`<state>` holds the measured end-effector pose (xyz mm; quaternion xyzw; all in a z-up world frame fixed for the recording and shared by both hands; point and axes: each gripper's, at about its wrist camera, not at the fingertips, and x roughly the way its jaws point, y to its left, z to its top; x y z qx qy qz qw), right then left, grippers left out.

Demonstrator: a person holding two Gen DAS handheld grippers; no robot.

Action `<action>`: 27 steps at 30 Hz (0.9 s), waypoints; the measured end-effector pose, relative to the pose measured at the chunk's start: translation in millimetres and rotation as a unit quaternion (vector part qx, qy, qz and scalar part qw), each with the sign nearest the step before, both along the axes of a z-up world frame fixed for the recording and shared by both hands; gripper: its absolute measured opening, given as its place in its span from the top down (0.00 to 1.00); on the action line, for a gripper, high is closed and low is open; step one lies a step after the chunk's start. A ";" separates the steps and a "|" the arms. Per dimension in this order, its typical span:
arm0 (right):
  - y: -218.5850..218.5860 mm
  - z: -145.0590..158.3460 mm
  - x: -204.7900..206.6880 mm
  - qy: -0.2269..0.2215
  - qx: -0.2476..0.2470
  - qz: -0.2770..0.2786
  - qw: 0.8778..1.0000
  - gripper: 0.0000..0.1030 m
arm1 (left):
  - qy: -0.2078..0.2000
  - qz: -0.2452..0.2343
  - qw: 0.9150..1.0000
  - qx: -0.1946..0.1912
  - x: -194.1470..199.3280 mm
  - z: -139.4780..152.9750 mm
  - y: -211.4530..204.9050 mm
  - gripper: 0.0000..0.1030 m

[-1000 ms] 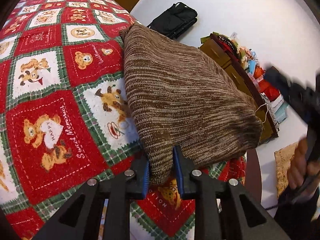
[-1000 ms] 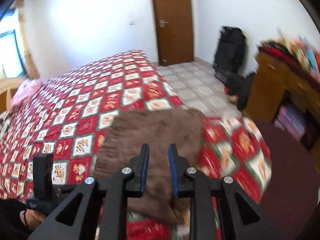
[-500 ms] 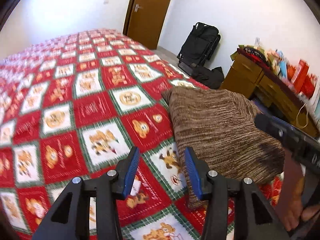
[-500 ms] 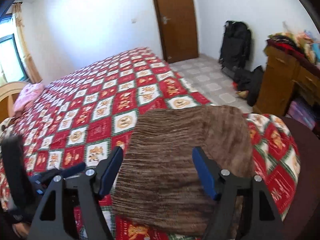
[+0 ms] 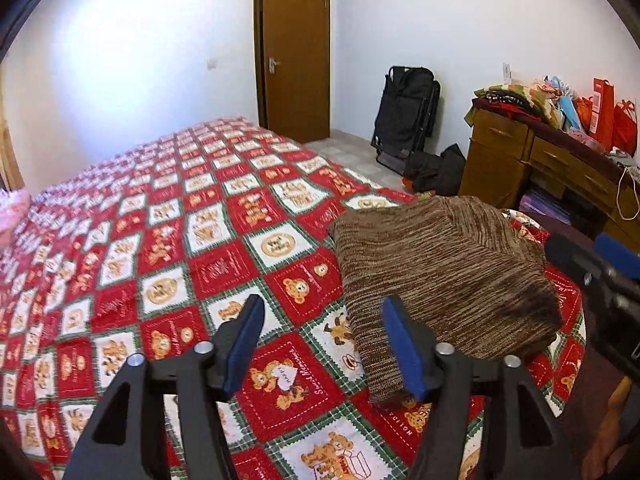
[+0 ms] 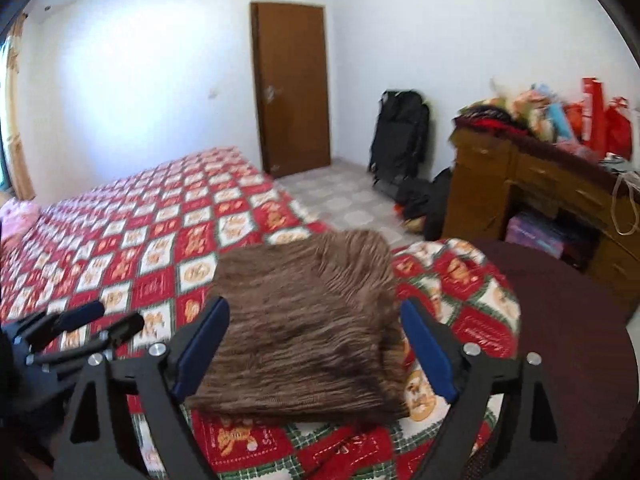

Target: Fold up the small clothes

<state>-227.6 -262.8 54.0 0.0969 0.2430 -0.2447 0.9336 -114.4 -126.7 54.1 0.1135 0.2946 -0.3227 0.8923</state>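
Both the left gripper and right gripper are held released above the seemingly folded brown knit garment laid on the bedspread.

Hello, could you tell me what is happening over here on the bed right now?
A person is folding small clothes with a pair of hand-held tongs. A brown knit garment lies folded in a compact bundle near the corner of the bed, on the red teddy-bear bedspread. Both the left tongs and the right tongs are open and hold nothing; they hover just short of the garment, with the left set off to its side.
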 end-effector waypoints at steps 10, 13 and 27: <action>17.4 7.9 -24.3 -0.041 -0.033 -0.035 0.998 0.06 | -0.053 0.030 0.998 0.005 -27.8 19.3 6.3 0.30; 17.2 15.1 -29.4 -0.058 -0.033 -0.042 0.997 0.05 | -0.072 0.034 0.997 0.008 -38.3 25.6 7.5 0.30; 29.9 30.1 -43.1 -0.086 -0.053 -0.048 0.994 0.03 | -0.106 0.035 0.994 -0.018 -63.0 44.3 21.3 0.29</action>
